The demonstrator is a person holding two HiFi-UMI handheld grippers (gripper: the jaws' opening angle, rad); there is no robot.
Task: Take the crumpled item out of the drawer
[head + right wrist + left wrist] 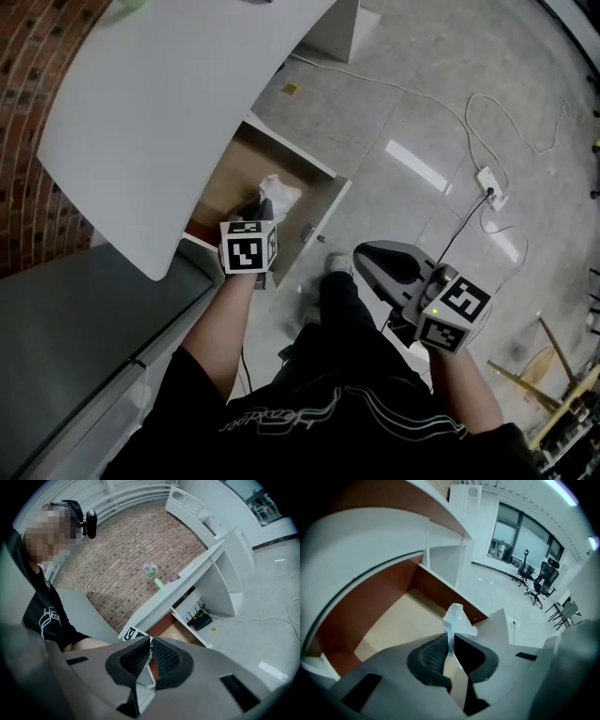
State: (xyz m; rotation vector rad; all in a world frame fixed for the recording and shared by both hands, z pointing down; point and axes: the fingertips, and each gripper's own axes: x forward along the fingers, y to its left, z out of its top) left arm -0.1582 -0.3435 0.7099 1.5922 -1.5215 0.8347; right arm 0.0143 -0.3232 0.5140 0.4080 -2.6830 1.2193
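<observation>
With the left gripper (pixel 451 638) pinched narrow on a thin fold of the crumpled item (pixel 458 619), which hangs near the front edge of the drawer (pixel 319 220) and perhaps brushes its floor, lift straight up slowly, holding pressure, while the right gripper (pixel 150 645) idles closed and empty.

The open drawer (pixel 239 169) is set below the desktop (pixel 159 122) and juts out from under it. The crumpled item (pixel 280 195) is found in the drawer near its front wall, between the jaws of the left gripper (pixel 264 204). The right gripper (pixel 364 253) is held right of the drawer, well apart, above the floor (pixel 394 122), on which a power strip (pixel 489 186) lies farther right.
</observation>
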